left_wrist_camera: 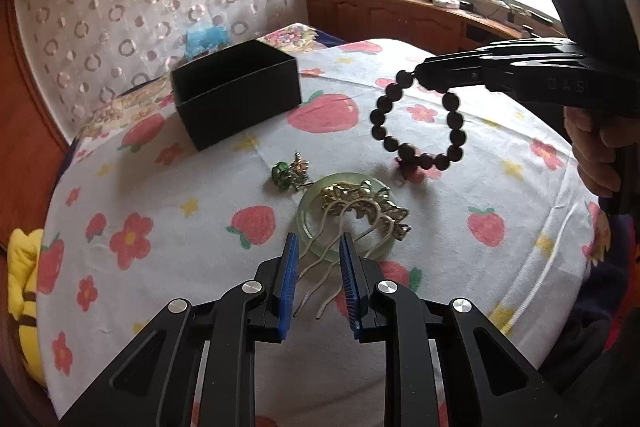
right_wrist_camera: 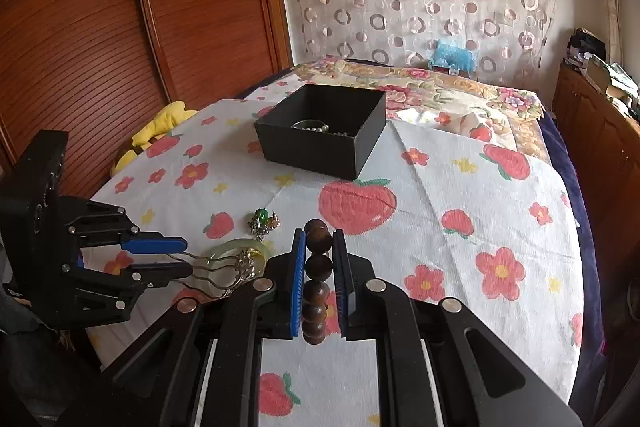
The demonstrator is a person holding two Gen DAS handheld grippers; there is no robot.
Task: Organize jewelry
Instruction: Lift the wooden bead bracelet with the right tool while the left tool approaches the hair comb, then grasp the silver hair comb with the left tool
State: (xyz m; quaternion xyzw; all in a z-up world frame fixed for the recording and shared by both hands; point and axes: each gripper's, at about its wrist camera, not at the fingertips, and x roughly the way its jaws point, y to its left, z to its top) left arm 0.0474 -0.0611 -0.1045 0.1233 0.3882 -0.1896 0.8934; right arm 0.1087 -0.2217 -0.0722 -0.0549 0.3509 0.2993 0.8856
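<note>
Left gripper [left_wrist_camera: 319, 247] jaws apart, right gripper [right_wrist_camera: 319, 247] clamped

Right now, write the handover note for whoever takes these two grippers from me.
Right gripper: shut on the dark bead bracelet, which hangs in the air above the bedspread.
Left gripper: open, jaws on either side of the hair comb's prongs, not closed on them.
The comb lies across the jade bangle; the green brooch sits on the cloth beside them.
The black box stands open farther back, with a pearl strand already inside.
Left to do: drop the bracelet in the box, then box the comb, bangle and brooch.
</note>
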